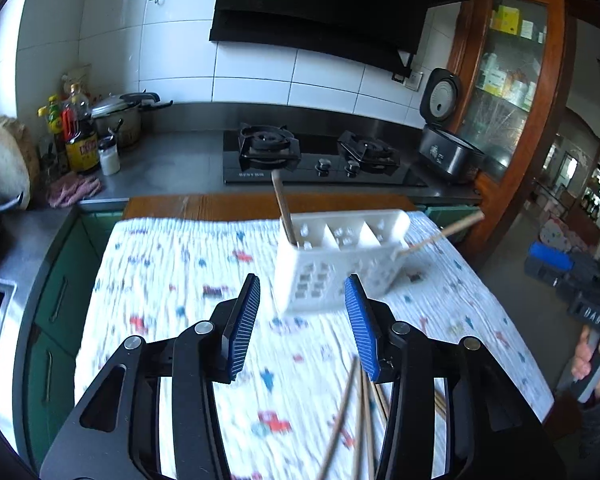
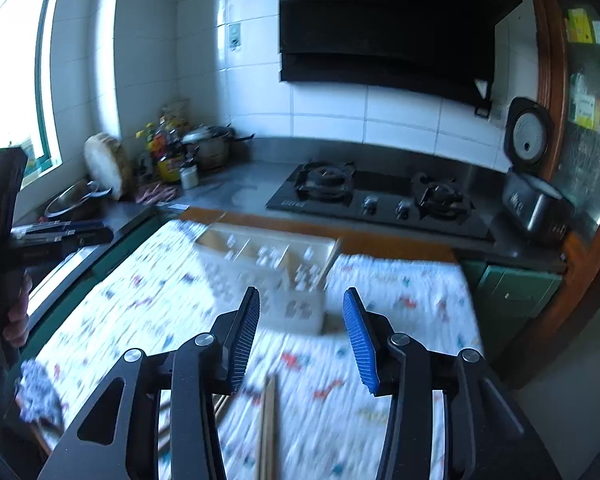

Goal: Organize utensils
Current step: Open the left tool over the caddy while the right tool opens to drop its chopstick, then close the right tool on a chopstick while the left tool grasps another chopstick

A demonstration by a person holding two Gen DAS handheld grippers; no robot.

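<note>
On patterned cloth [image 1: 172, 280]: white caddy [image 1: 332, 268], one chopstick [image 1: 284, 208] inside; both tools [image 1: 302, 308] [image 2: 302, 320] released, empty.

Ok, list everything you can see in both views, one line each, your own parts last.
utensil caddy: one, white, on the cloth, three compartments
chopsticks in caddy: one seen clearly, wooden, leftmost compartment
chopstick at caddy's right end: one, wooden, slanting outward
loose chopsticks: several, wooden, on the near cloth
cloth: one, white with prints, covers the table
gas stove: one, black, two burners, back counter
rice cooker: one, black, lid up, right of stove
pot: one, metal, back left
bottles: several, beside the pot
left gripper: open, empty
right gripper: open, empty
</note>
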